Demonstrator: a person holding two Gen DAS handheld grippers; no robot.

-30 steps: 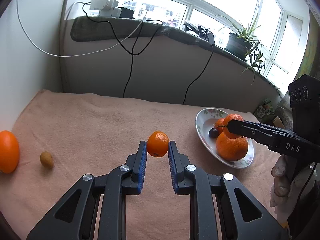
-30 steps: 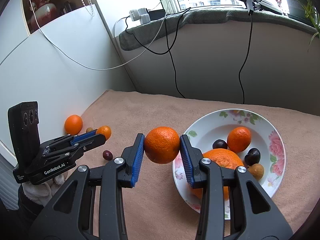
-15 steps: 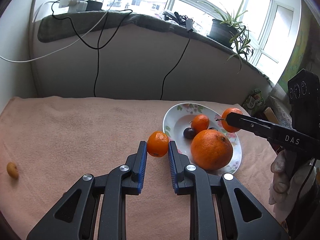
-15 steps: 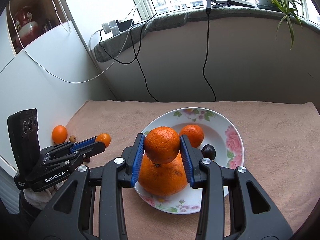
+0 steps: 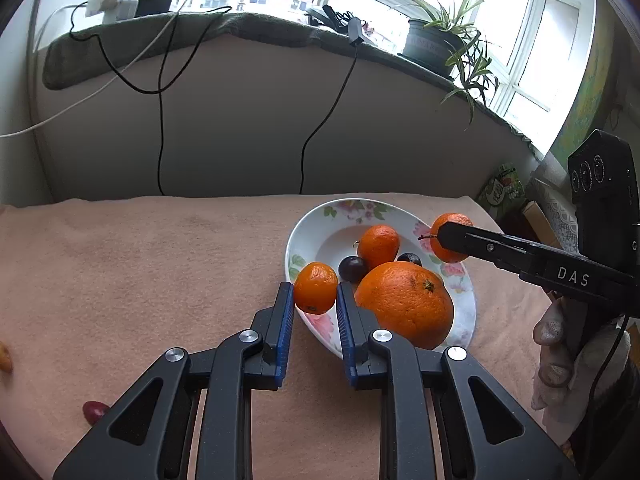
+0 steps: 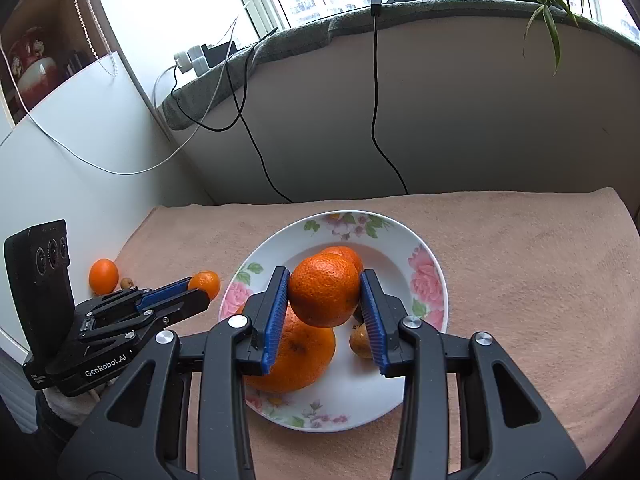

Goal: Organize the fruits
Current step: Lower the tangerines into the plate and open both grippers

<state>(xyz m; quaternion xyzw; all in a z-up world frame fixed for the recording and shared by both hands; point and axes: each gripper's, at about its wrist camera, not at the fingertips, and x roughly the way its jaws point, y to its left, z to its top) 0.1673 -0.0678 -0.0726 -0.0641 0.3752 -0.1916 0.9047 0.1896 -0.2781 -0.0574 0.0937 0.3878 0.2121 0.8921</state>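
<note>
A white floral plate (image 5: 304,220) (image 6: 400,236) sits on the pink cloth. It holds a large orange (image 5: 404,304) (image 6: 296,364), a mandarin (image 5: 378,242), dark plums (image 5: 353,269) and a small brown fruit (image 6: 360,340). My left gripper (image 5: 315,294) is shut on a small mandarin (image 5: 315,287) (image 6: 205,284) just above the plate's near left rim. My right gripper (image 6: 325,298) is shut on a bigger mandarin (image 6: 324,290) (image 5: 448,240) held above the plate's middle.
Left of the plate, an orange (image 6: 103,276) and a small brown fruit (image 6: 126,282) lie by the white wall. A red fruit (image 5: 94,411) and a tan fruit (image 5: 5,356) lie on the cloth at the left. Cables hang down the back wall.
Both grippers have moved toward the plate with their mandarins. The left one now reaches the plate's rim, and the right one has come over the plate's middle.
</note>
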